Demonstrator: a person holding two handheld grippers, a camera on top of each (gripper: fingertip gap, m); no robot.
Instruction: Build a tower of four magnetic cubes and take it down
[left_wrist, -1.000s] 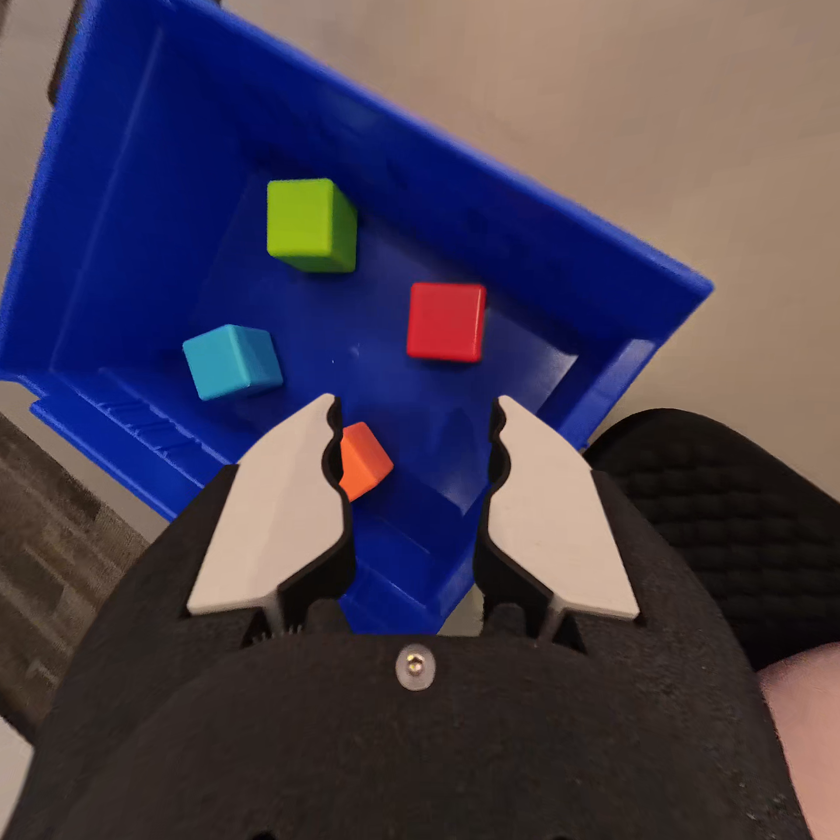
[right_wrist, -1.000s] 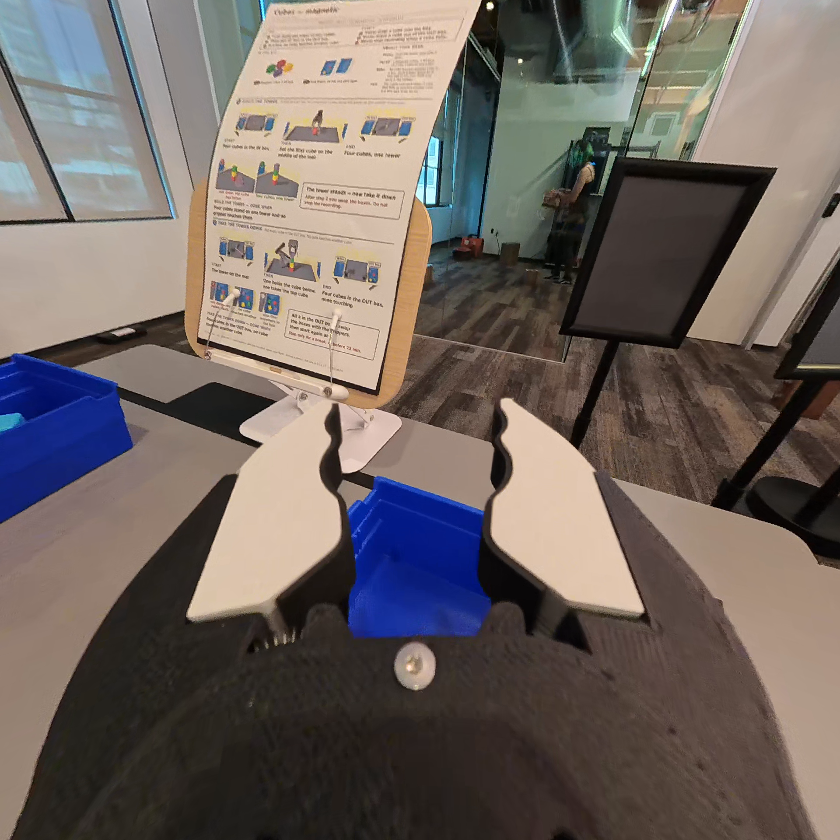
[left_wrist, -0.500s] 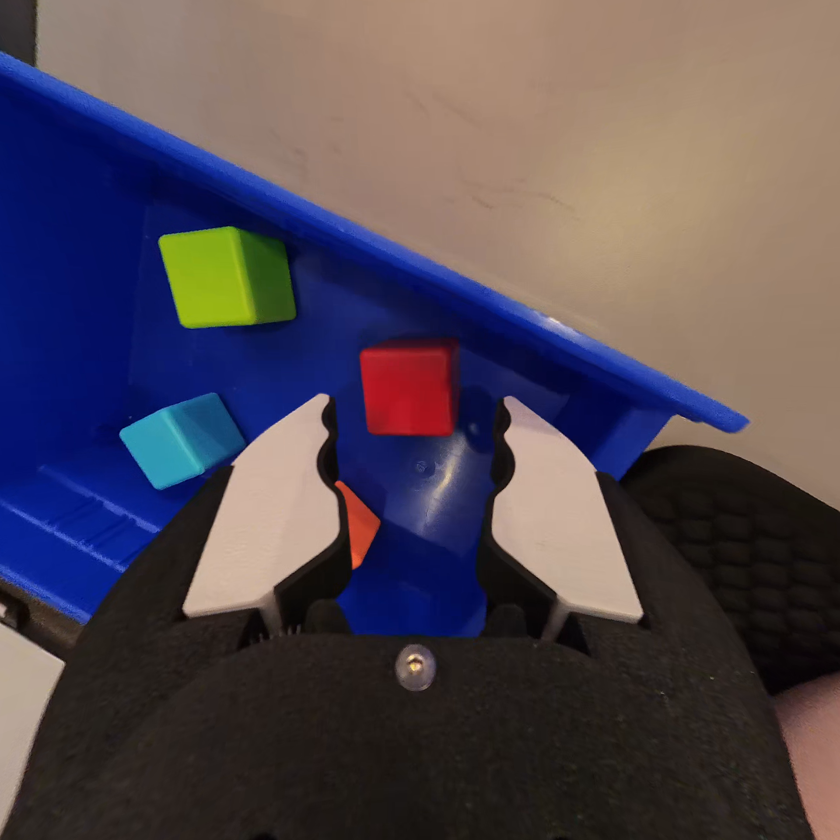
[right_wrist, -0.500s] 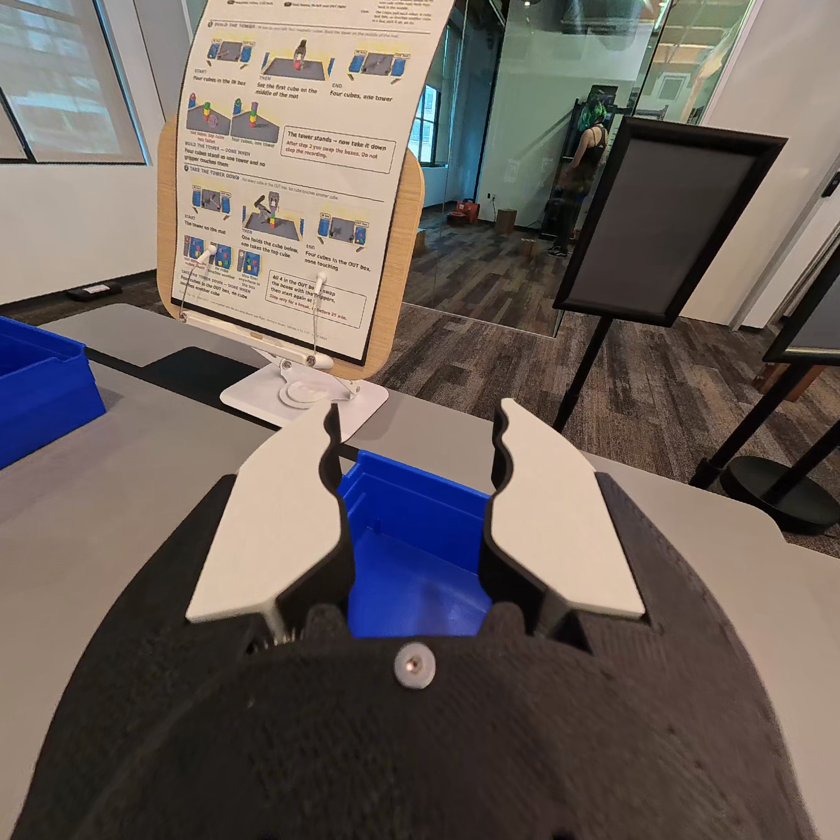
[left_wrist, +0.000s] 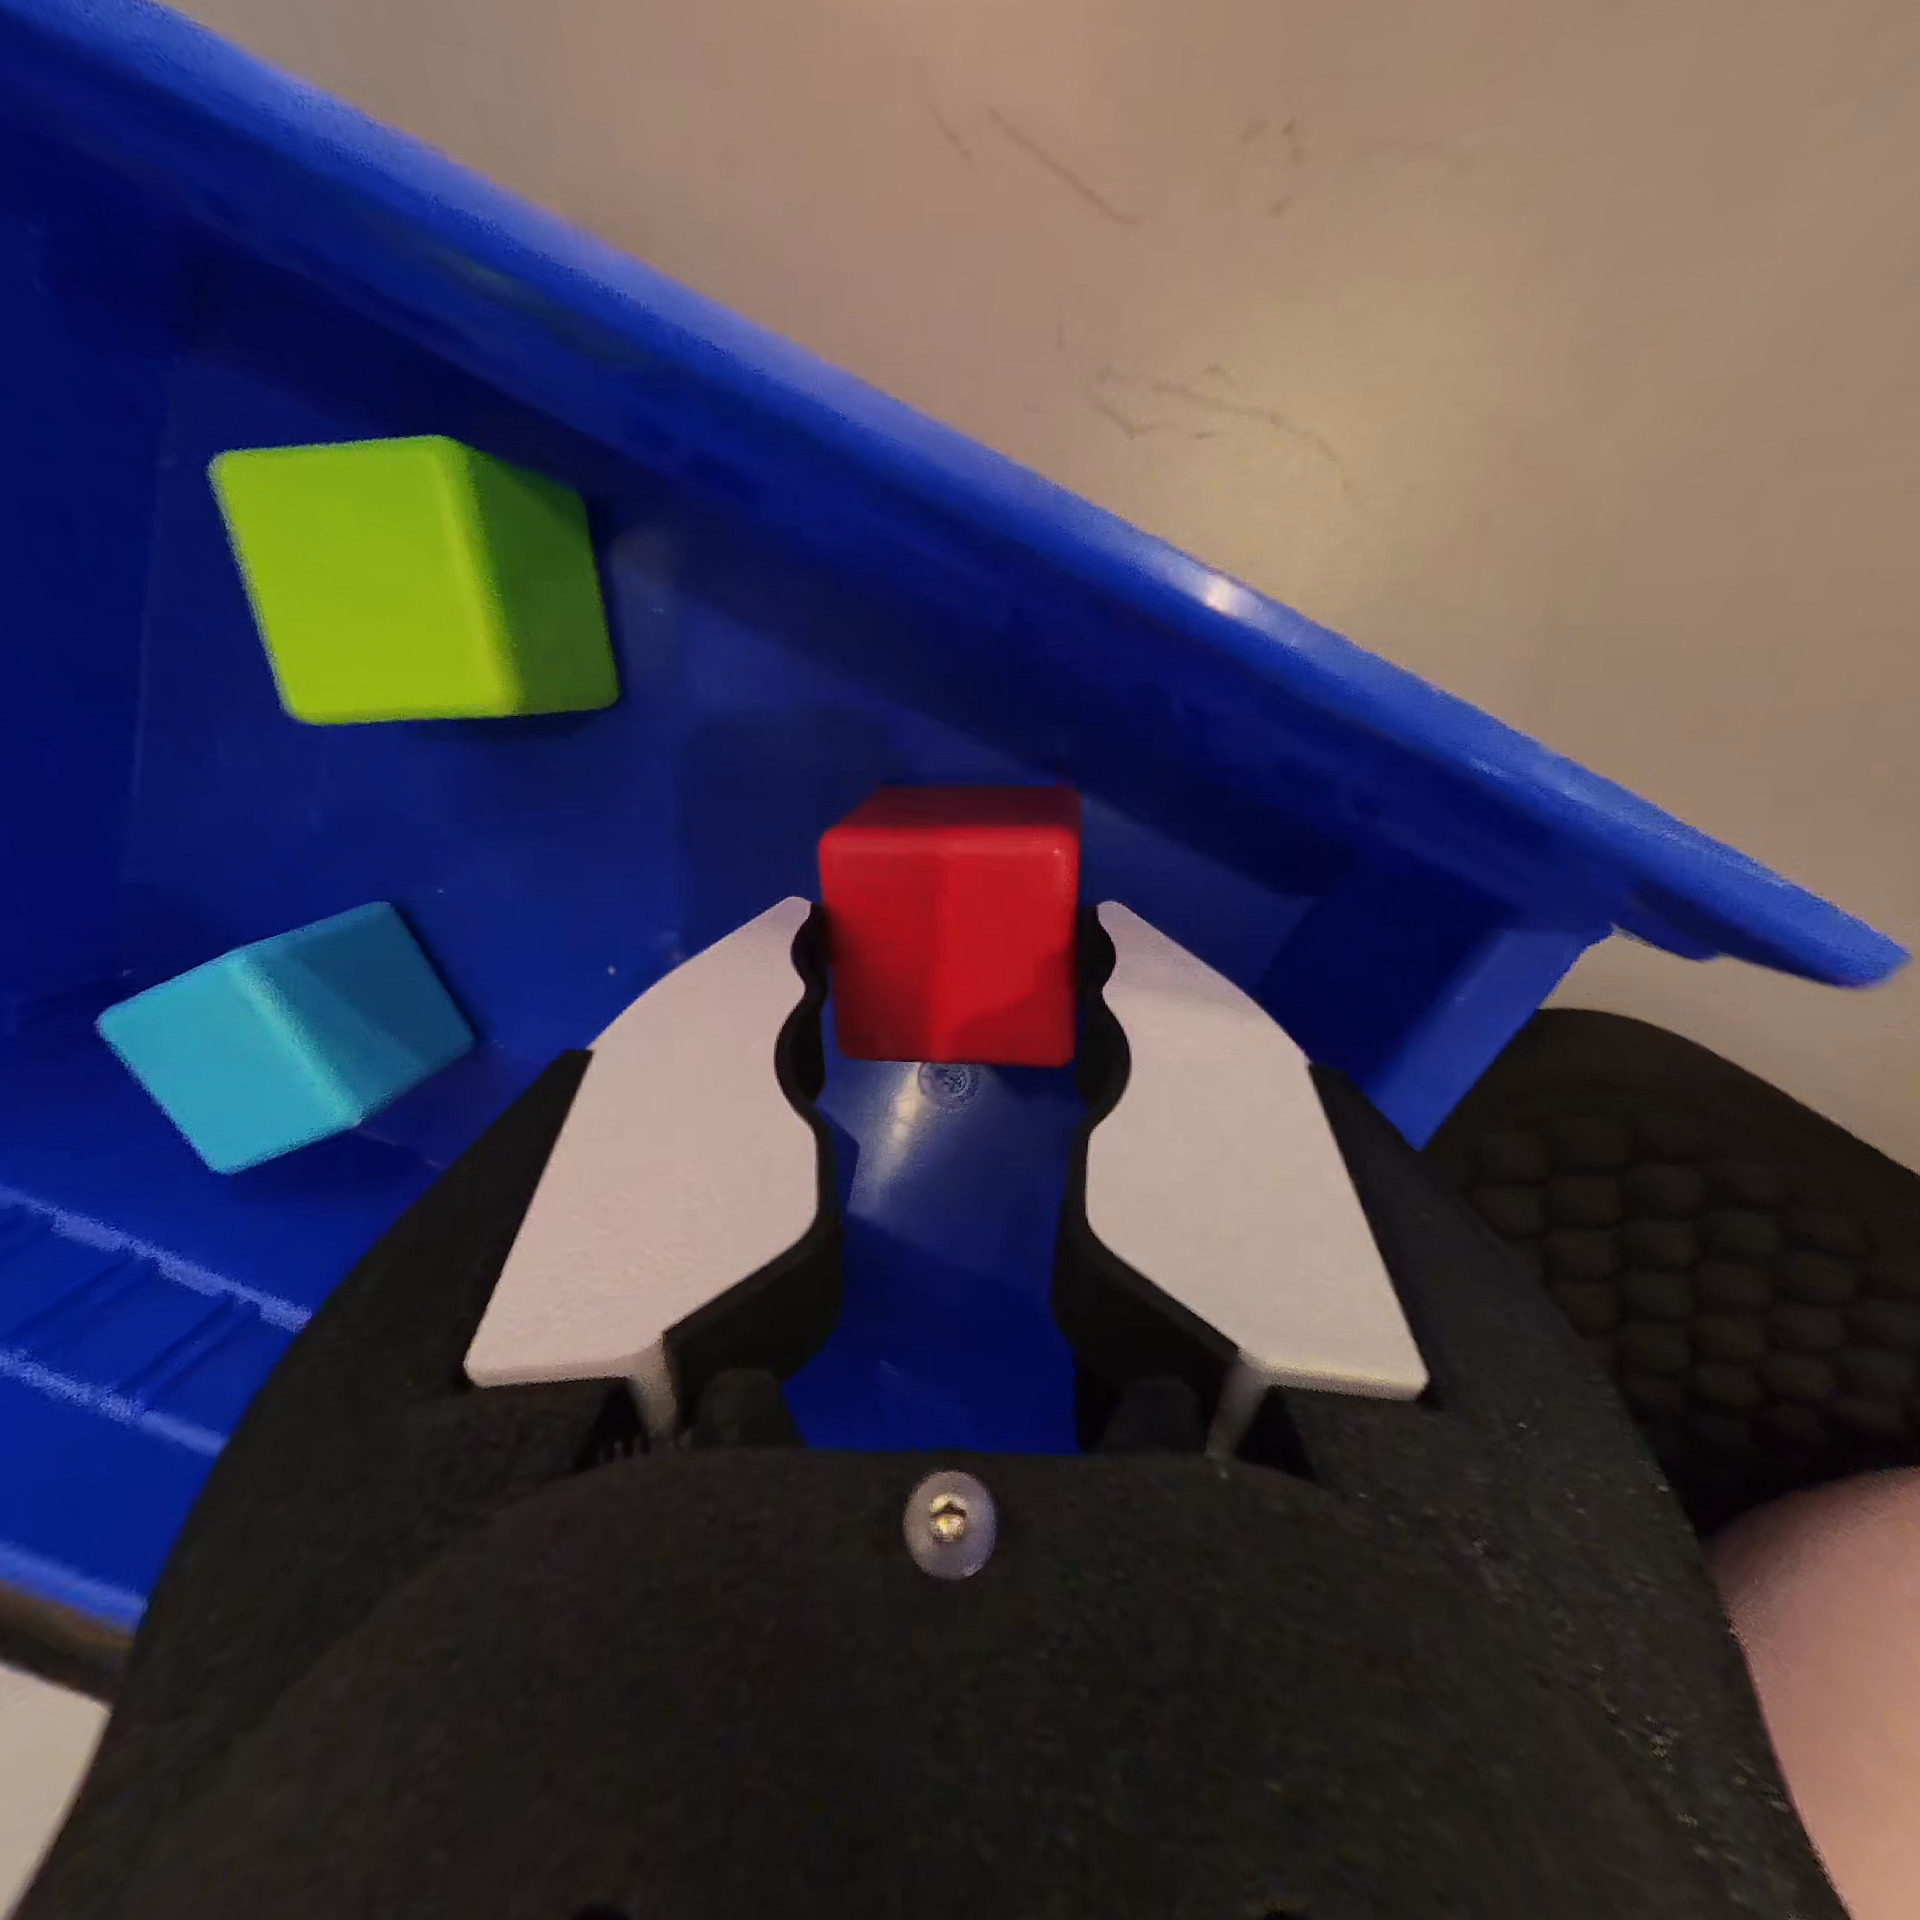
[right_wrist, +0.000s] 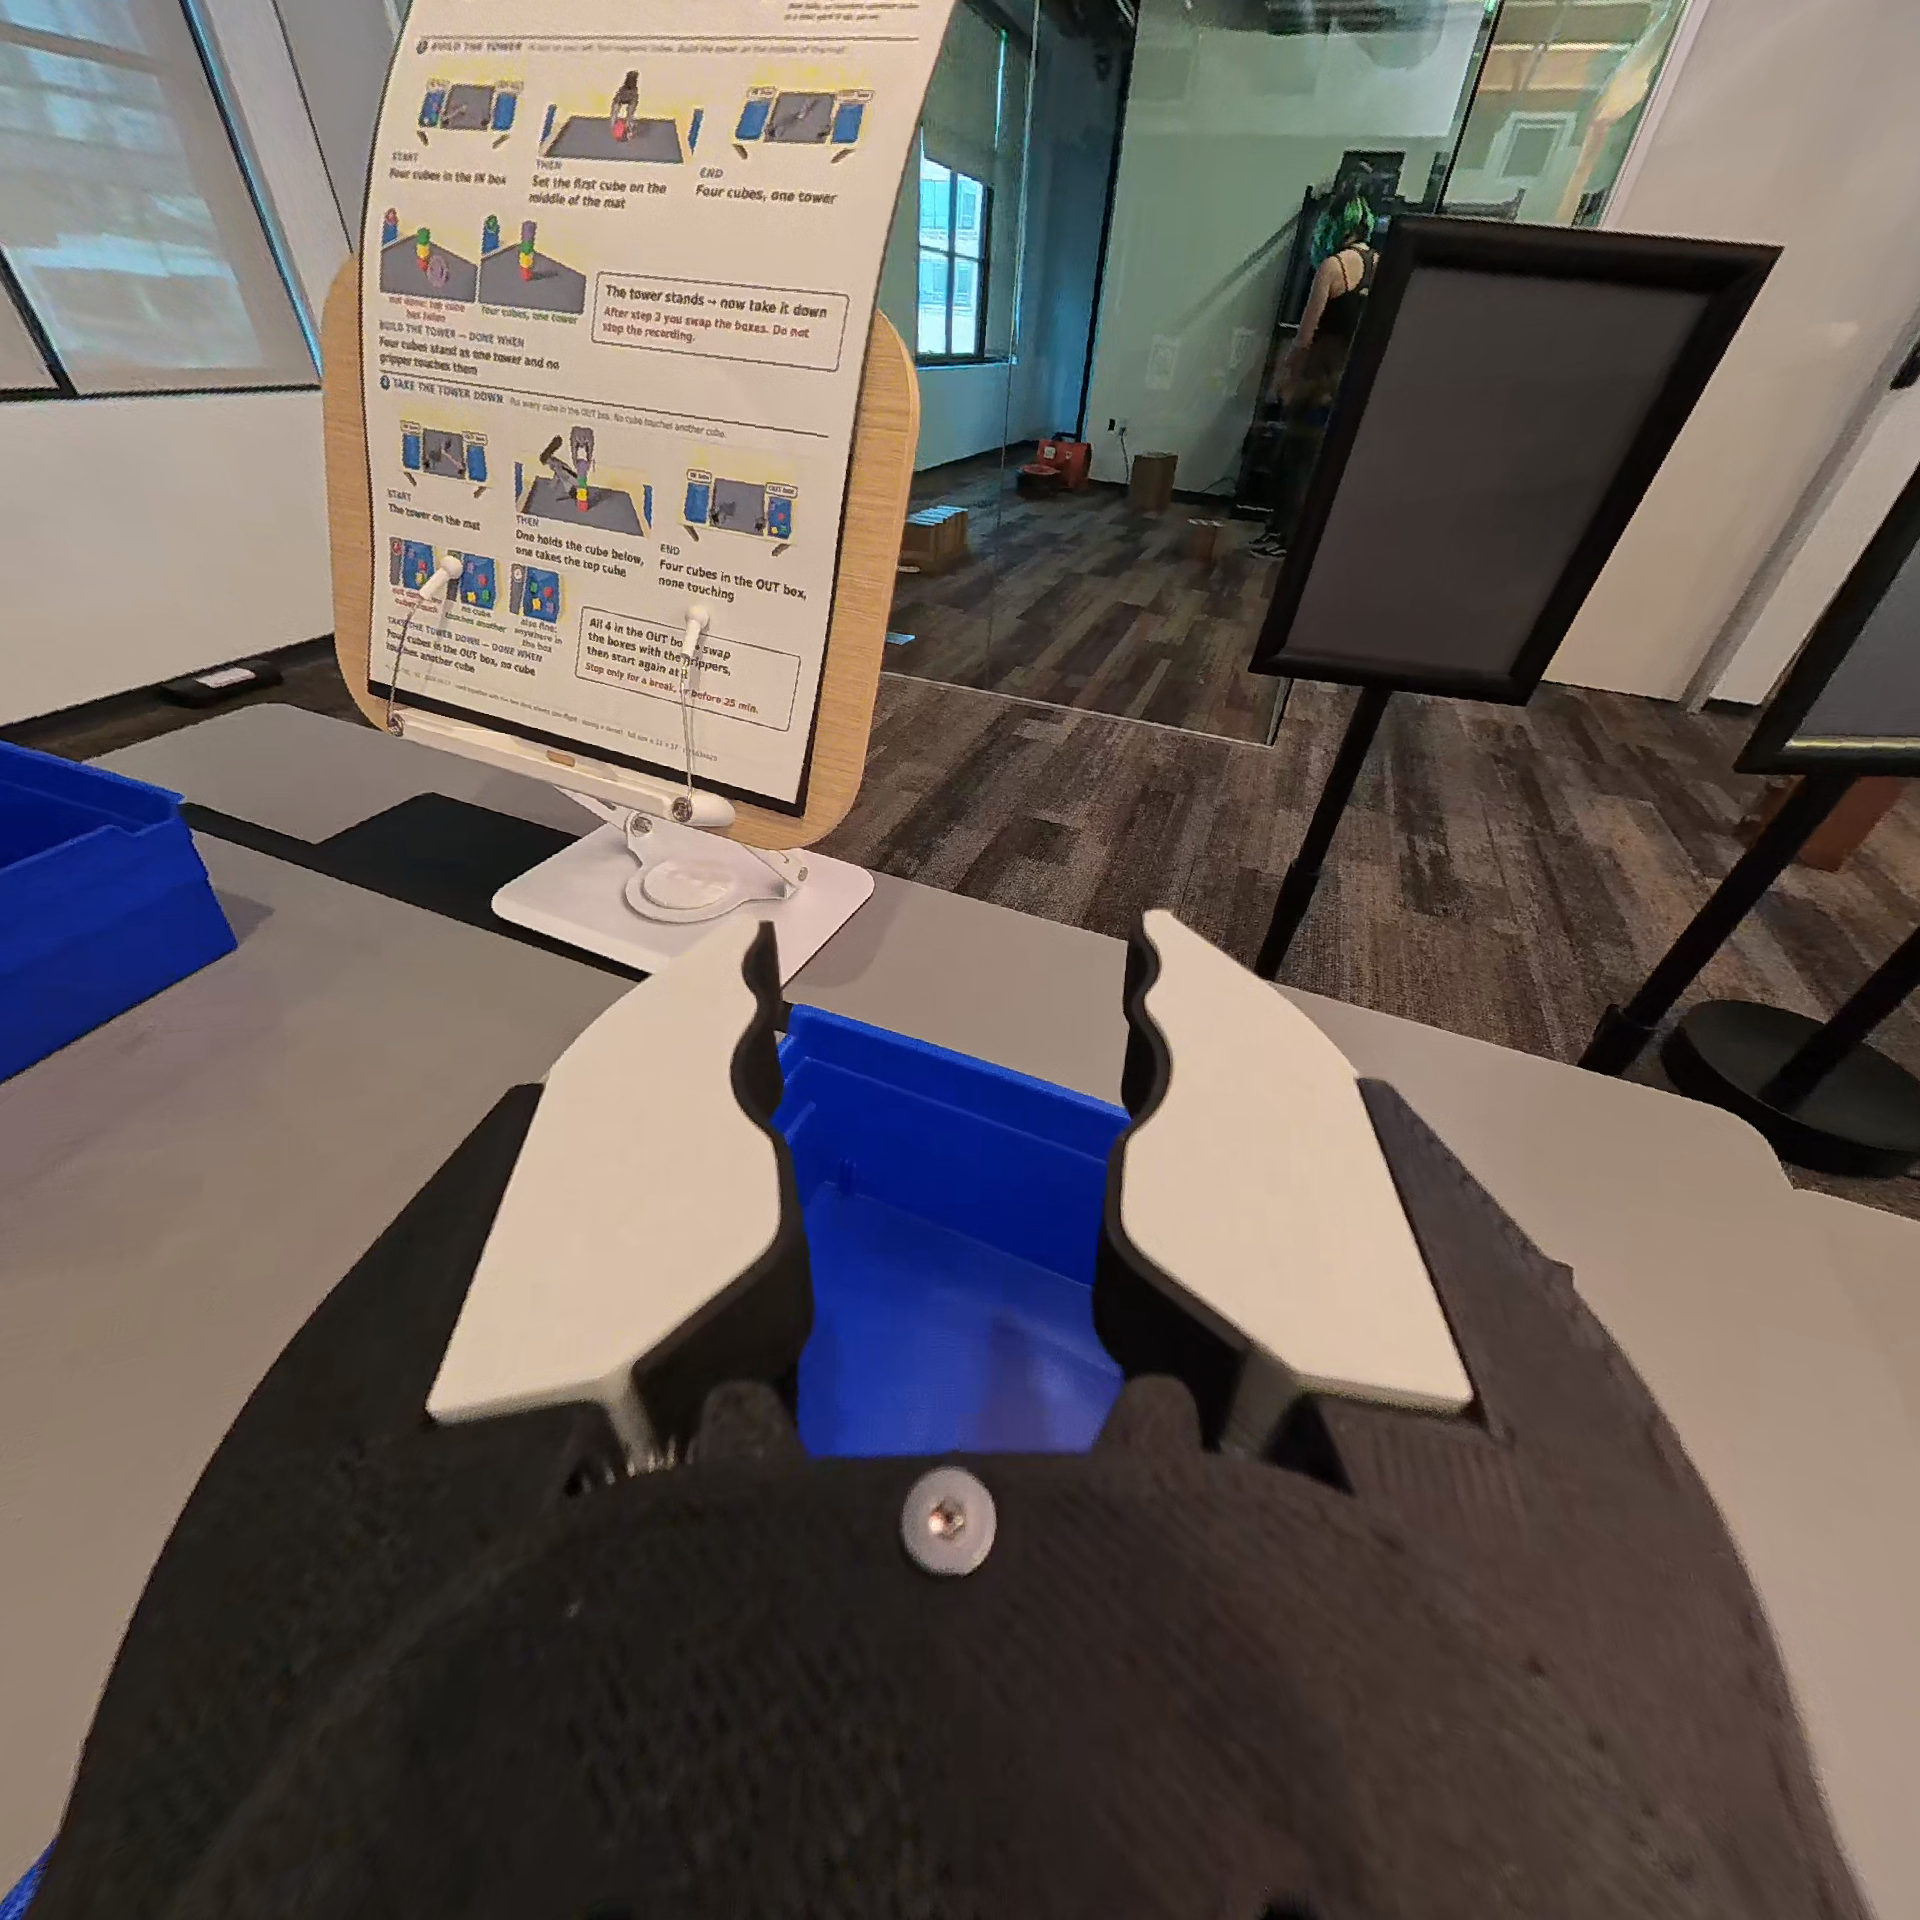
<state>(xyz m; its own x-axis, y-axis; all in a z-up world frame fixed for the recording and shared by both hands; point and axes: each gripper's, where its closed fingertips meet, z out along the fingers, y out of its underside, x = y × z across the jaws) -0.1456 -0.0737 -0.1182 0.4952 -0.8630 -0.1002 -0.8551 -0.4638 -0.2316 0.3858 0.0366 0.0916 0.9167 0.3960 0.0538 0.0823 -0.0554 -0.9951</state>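
Left tool (left_wrist: 951, 935) closed onto the red cube (left_wrist: 948, 925) inside my blue bin (left_wrist: 1039, 551); right tool (right_wrist: 951, 997) open, empty. Step: first pick. Next: lift clear toward the bench.

Left tool (left_wrist: 951, 935) clamped on something; right tool (right_wrist: 948, 971) spread wide

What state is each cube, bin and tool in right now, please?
Left tool: shut on red cube.
Red cube: gripped, inside left bin.
Green cube: loose in left bin.
Teal cube: loose, apart.
Right tool: open.
Right bin: looks empty.
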